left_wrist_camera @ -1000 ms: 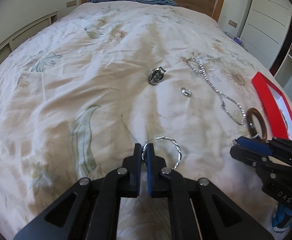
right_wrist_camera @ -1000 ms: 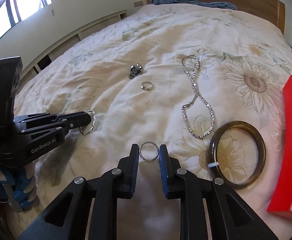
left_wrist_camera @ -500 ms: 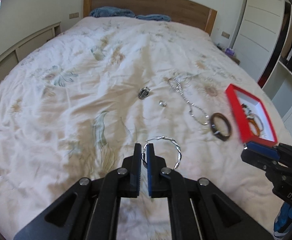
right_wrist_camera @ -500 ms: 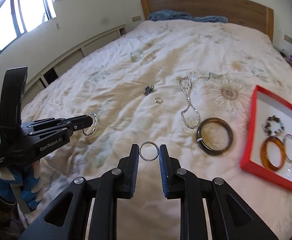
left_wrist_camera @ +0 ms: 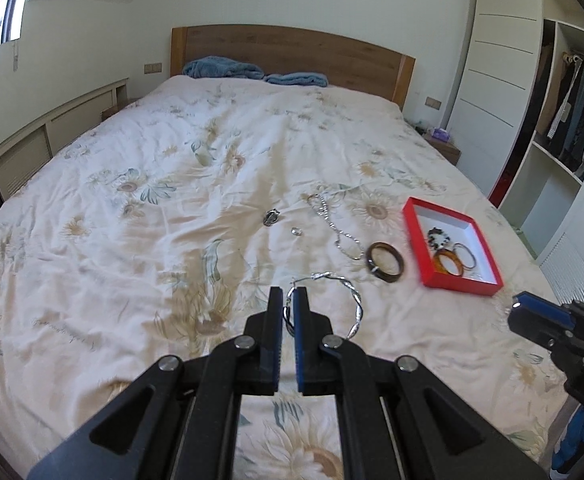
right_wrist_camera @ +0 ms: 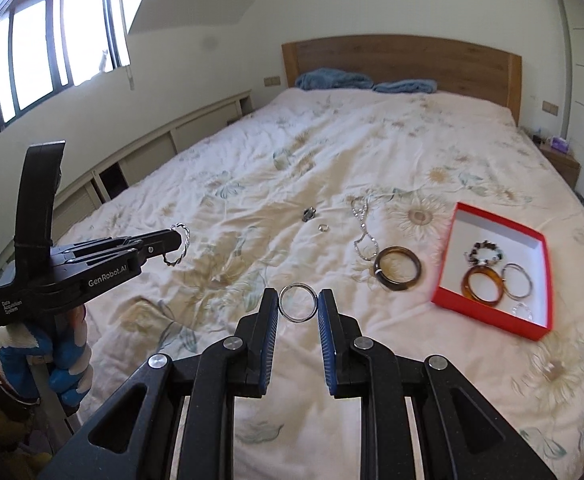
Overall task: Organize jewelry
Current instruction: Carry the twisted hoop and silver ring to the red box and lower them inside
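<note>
Looking along the left gripper [left_wrist_camera: 288, 300], its jaws are pinched nearly together on the rim of a twisted silver hoop [left_wrist_camera: 347, 292] — thin wire on the gripped side, rope-like twist round the far arc. The hoop sticks out to the right of the fingertips, held up above the floral bedspread [left_wrist_camera: 132, 260]. The clamped stretch of the rim is hidden between the pads. Farther off on the spread lie a dark brown bangle [left_wrist_camera: 385, 267], a silver chain necklace [left_wrist_camera: 337, 232], a small ring [left_wrist_camera: 296, 231] and a watch [left_wrist_camera: 271, 217], too small to read. A red tray [left_wrist_camera: 413, 232] to the right holds an amber bangle [left_wrist_camera: 448, 263], a beaded bracelet [left_wrist_camera: 439, 237] and a thin silver bangle [left_wrist_camera: 467, 255]. The right gripper [left_wrist_camera: 521, 312] enters at the frame edge; its load cannot be made out here.

From the right wrist view, the right gripper [right_wrist_camera: 298, 304] has its jaws closed on a plain silver band [right_wrist_camera: 298, 303] — a smooth thin hoop standing upright between the two fingertips, touching both pads, clear of the spread. The left gripper [right_wrist_camera: 174, 240] shows at left, the twisted hoop [right_wrist_camera: 180, 245] hanging from its tip. The red tray [right_wrist_camera: 547, 280] sits right of the band, well apart, the brown bangle [right_wrist_camera: 397, 274] between them. A clear ring-like shape in the tray's near corner is too faint to identify.
</note>
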Demonstrator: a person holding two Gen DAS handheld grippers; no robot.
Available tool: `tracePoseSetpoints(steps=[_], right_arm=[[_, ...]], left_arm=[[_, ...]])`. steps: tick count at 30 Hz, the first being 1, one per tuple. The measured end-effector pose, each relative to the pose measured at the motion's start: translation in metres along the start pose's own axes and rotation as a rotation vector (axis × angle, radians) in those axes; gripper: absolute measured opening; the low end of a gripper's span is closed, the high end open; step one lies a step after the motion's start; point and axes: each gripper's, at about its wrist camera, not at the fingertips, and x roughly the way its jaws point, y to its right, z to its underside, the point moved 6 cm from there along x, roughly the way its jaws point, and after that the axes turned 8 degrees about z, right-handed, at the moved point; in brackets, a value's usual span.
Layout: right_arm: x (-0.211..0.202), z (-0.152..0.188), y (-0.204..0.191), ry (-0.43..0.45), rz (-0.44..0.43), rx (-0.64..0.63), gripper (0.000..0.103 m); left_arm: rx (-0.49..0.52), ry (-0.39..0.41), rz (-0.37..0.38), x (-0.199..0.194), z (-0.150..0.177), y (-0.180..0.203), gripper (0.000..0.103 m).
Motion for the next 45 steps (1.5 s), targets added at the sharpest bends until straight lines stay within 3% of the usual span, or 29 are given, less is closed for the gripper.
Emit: tracePoseSetpoints(steps=[10, 22, 33, 45], right_arm=[[-0.056, 0.014, 0.033, 0.064, 0.039, 0.048, 0.020], [-0.067, 0.029, 0.104, 0.054, 0.107, 0.124, 0.020], [-0.019, 0.018, 0.191, 0.011, 0.165, 0.197, 0.020], [0.097, -0.031, 0.285, -0.066, 0.196, 0.197, 0.020]], left_arm=[[0.018, 0.003, 0.040, -0.020, 0.011, 0.050, 0.004], [0.064, -0.072, 0.096, 0.017, 0.015, 0.106, 0.004], [0.190, -0.180, 0.185, 0.108, 0.005, 0.182, 0.004], [0.277, -0.233, 0.264, 0.252, -0.072, 0.257, 0.004]])
